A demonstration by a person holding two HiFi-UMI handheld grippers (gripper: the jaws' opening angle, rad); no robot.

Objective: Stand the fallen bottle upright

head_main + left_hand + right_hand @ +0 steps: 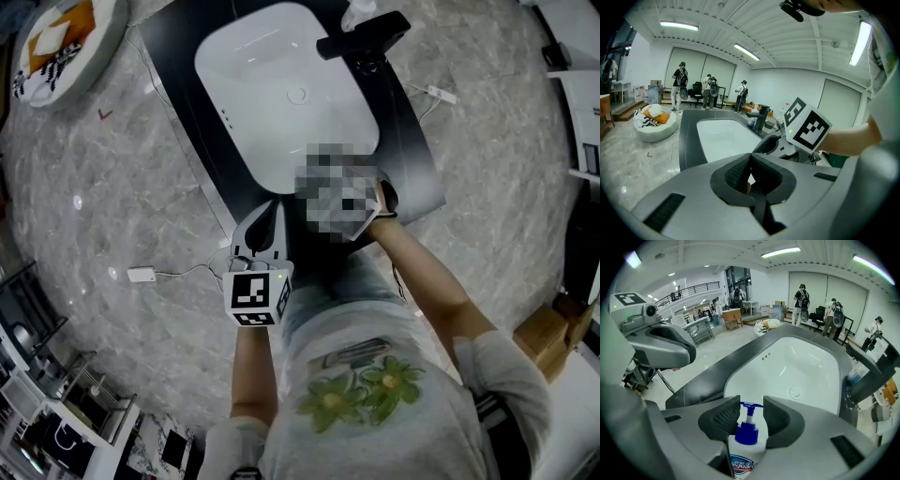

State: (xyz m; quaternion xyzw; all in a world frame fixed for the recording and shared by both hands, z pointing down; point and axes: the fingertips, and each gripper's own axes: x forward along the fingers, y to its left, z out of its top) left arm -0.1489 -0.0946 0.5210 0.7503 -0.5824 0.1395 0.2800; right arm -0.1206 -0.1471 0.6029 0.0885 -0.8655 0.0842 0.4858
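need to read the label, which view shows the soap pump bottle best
The right gripper view: the pump bottle sits between the right gripper's jaws, with its blue pump and part of the label plain. In the head view a blurred patch covers that spot. The left gripper view shows that gripper, not the bottle.

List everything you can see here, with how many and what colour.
basin: one, white, set in the counter
counter: one, dark grey, around the basin
faucet: one, black, at the basin's far end
soap bottle: one, white with blue pump, held by the right gripper
cushion: one, white and orange, on the floor
plug adapters: two, white, on the floor
people: three, dark clothes, far wall
left gripper: one, grey, jaws shut on nothing
right gripper: one, grey, shut on the soap bottle
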